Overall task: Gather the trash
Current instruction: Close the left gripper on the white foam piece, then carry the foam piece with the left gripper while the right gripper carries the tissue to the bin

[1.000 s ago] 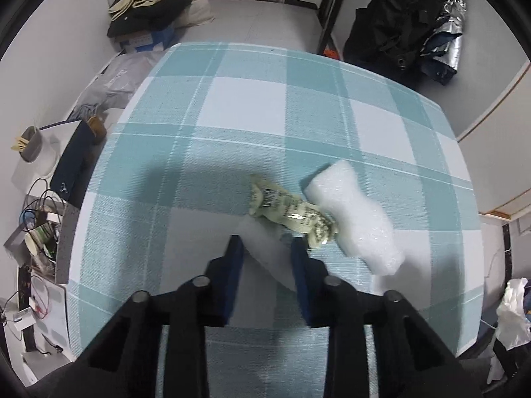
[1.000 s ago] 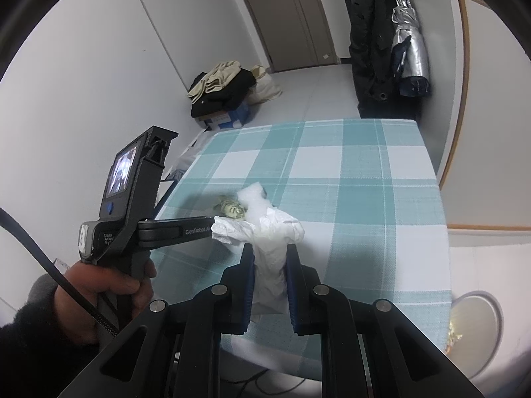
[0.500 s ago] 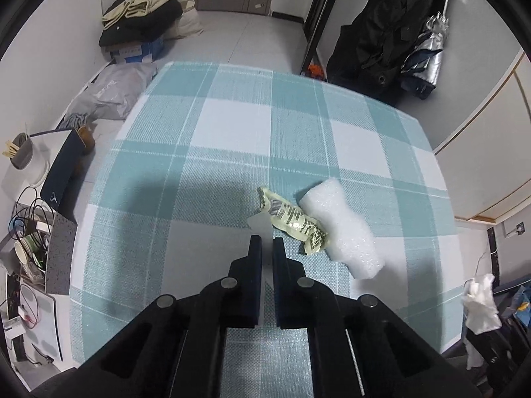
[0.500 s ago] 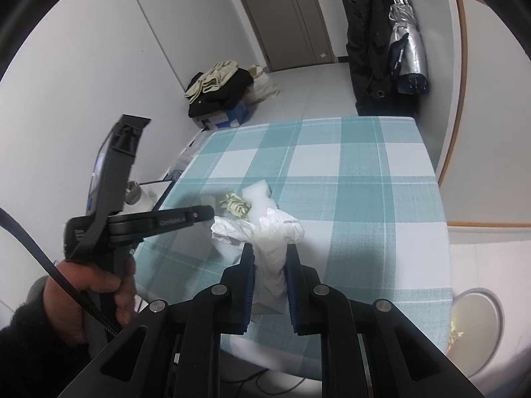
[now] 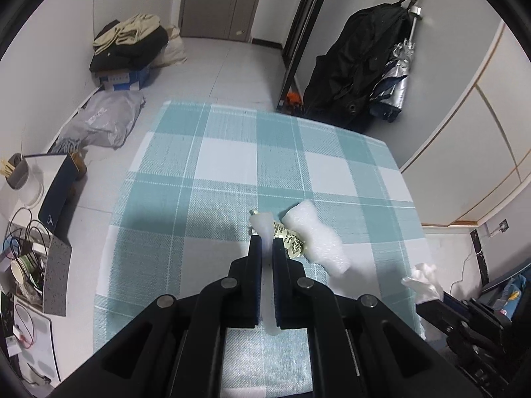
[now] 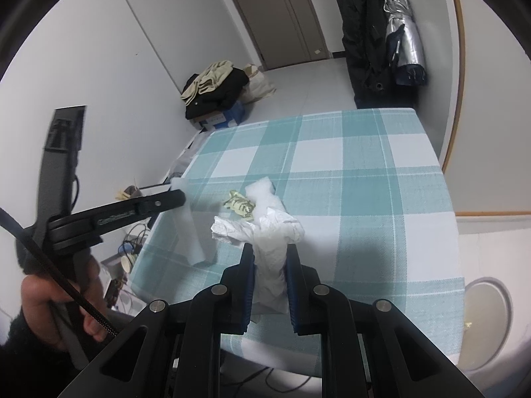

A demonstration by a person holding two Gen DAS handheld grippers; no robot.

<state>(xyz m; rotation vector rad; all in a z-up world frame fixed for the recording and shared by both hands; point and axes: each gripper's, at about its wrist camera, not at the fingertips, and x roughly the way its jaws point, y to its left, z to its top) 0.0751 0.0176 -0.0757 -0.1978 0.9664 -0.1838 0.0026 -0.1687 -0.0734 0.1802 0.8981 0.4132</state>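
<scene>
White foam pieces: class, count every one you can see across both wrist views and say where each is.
2. One thin foam strip is pinched in the left gripper, lifted off the checked tablecloth. One thicker foam piece lies on the cloth against the yellow-green wrapper. None seem hidden.

Left hand-held gripper clamped shut, tilted down; right hand-held gripper likewise, narrowly closed.

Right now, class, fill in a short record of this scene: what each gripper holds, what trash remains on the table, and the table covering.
left gripper: shut on a thin white foam sheet
right gripper: shut on crumpled white tissue
remaining on table: yellow-green wrapper, white foam block, touching each other
table covering: teal and white checked cloth
</scene>
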